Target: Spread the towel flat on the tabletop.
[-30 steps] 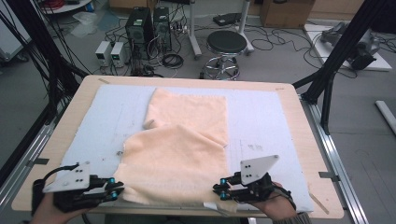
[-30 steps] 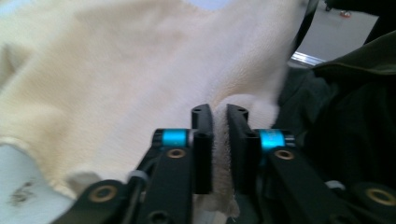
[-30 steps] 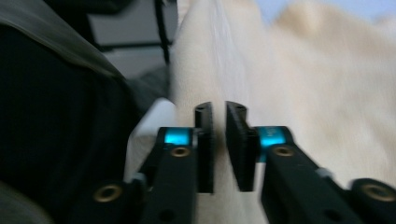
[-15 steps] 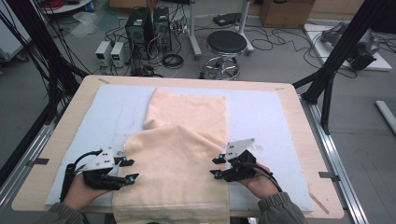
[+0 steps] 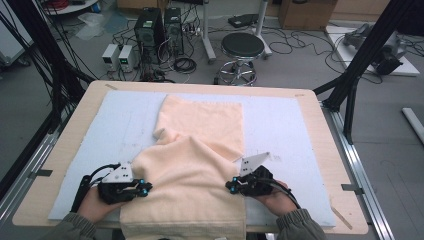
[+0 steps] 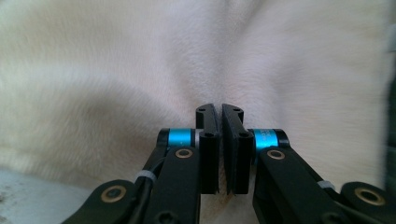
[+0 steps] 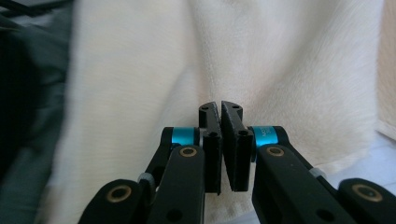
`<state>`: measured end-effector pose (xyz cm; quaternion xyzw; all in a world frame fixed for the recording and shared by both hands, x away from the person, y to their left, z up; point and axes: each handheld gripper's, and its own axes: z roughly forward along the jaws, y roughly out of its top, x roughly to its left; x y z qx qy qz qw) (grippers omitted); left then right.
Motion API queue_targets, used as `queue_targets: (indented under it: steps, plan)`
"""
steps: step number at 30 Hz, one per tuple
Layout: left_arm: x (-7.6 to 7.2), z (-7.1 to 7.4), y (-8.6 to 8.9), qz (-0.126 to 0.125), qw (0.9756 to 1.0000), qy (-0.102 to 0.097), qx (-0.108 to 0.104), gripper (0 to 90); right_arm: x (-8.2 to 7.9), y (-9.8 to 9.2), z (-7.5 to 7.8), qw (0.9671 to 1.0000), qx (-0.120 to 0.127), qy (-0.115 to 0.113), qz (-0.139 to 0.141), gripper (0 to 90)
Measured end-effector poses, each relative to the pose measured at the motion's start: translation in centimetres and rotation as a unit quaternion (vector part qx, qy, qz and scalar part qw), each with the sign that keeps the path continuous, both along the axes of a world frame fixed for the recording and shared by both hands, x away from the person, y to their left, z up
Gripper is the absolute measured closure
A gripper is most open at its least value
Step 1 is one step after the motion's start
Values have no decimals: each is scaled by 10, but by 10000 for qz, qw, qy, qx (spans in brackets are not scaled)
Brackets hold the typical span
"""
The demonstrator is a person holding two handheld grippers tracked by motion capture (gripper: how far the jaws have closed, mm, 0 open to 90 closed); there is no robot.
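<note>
I am closing the left gripper (image 5: 142, 188) and the right gripper (image 5: 231, 186), both lowered since a second ago, onto the side edges of the fluffy peach-coloured towel (image 5: 197, 165) lying mid-table (image 5: 305, 102), readying the next fold.

The towel's (image 5: 190, 170) near edge is cut off by the frame bottom.

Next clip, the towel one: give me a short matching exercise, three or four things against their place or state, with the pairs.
Things:
1. towel
2. left gripper
3. right gripper
4. stool

Places or states:
A. on the floor beyond the table
B. at the towel's right edge, jaws closed together
C. rumpled, near end hanging over the table's front edge
D. at the towel's left edge, jaws closed together

Pairs: 1-C, 2-D, 3-B, 4-A
</note>
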<state>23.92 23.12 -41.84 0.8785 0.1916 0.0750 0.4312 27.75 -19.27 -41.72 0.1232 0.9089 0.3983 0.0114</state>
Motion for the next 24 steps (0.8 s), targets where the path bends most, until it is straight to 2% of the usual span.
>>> queue_targets:
  steps: [2,4,5,7,8,10,12,13,15,17,18,20,21,24]
  plan:
    - [-20,15,3,-241,9993,0,-298,852,-21,-5,15,9995,192,-136,201,869]
    - [-38,31,4,-534,9976,-73,-441,842,-42,-10,31,9977,446,-269,436,854]
    - [-45,38,4,-606,9969,-192,-471,827,-50,-13,39,9963,597,-330,522,834]
    - [-48,44,6,-563,9966,-416,-442,699,-57,-16,49,9950,723,-457,526,766]
    - [-46,43,6,-451,9972,-444,-395,647,-56,-17,51,9948,746,-475,501,744]
    - [-35,35,9,-257,9983,-397,-348,626,-48,-15,48,9959,612,-544,384,715]
    - [-22,22,11,-66,9988,-355,-332,617,-35,-12,41,9966,598,-506,265,710]
    - [-15,16,11,13,9990,-328,-291,616,-29,-9,37,9970,515,-535,231,709]
    - [-3,4,9,146,9995,-281,-97,612,-15,-4,27,9978,313,-576,132,707]
    - [9,-4,7,259,9993,-265,71,607,3,-3,15,9984,51,-560,-98,707]
    - [15,-7,6,354,9989,-283,107,605,12,-4,10,9986,-3,-482,-214,709]
    - [25,-10,6,464,9985,-261,151,601,26,-4,2,9974,-198,-511,-466,709]
    - [29,-11,4,495,9983,-266,156,599,31,-3,-1,9969,-226,-530,-542,709]
    - [39,-15,0,577,9978,-239,223,590,42,3,-7,9963,-102,-567,-639,692]
